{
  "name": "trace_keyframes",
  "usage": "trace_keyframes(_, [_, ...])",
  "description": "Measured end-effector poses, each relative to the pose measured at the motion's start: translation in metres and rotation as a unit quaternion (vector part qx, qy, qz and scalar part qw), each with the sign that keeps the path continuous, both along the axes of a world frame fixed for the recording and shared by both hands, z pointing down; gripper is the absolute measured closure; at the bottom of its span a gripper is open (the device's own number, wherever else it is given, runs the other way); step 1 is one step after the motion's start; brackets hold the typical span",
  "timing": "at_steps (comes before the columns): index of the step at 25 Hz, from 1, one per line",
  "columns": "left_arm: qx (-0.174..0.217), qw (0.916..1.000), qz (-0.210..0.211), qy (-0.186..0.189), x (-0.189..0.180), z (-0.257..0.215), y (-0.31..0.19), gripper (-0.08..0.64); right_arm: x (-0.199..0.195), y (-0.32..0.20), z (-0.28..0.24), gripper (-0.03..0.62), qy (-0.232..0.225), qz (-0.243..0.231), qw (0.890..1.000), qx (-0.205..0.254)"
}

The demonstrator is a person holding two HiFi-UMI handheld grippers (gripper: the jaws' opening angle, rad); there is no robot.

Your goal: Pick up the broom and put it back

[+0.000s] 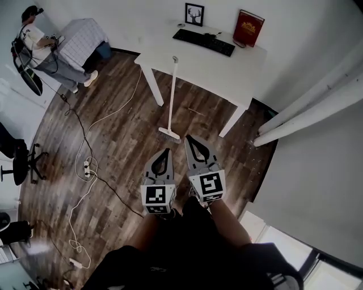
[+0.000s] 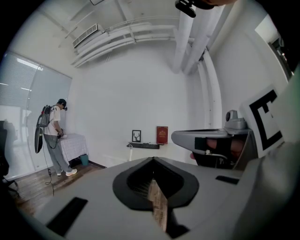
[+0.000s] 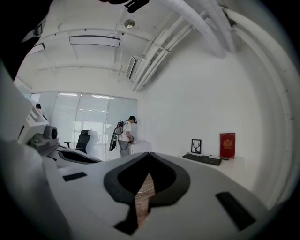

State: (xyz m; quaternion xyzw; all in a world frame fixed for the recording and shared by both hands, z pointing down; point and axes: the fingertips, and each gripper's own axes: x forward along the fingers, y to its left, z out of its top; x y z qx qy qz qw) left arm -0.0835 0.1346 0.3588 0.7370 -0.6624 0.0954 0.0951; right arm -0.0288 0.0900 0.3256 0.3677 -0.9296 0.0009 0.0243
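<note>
Nearest, the person's legs [image 1: 187, 243] filled the bottom of the head view, with both tools held out above them over the wooden floor [image 1: 113, 147]. Left gripper [image 1: 167, 151]: jaws pressed together, nothing between. Right gripper [image 1: 190, 138]: same, tips closed and empty. Broom [image 1: 172, 96] stood upright just ahead of the tips, untouched, bristles on the floor, handle top leaning on the edge of the white table [image 1: 227, 71]. Keyboard [image 1: 203, 42], framed picture [image 1: 194, 14] and red book [image 1: 249, 27] sat on the table. Another person [image 1: 42, 48] stood far left.

Grey grippers [image 1: 167, 150], black shorts [image 1: 176, 241]
</note>
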Motion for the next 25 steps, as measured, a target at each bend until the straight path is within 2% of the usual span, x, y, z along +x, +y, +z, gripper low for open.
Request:
trace_keyframes(11, [-0.032,0.9990,-0.030,0.007,-0.046,0.038,-0.082,0.558,-0.038,-0.081,0.046,0.571,0.028,-0.006,0.998,-0.063])
trace_keyframes(15, [-0.050,0.9985,-0.017,0.014,-0.068,0.063,-0.117,0.558,-0.059,-0.116,0.079,0.571,0.049,0.007,0.995,-0.082])
trace_keyframes(20, [-0.075,0.9969,0.018,0.016,-0.102,0.091,-0.168,0.558,-0.090,-0.166,0.119,0.571,0.076,0.043,0.989,-0.118])
trace_keyframes(25, [-0.096,0.9944,0.031,0.033,-0.133,0.118,-0.217,0.558,-0.118,-0.211,0.144,0.571,0.105,0.057,0.983,-0.138])
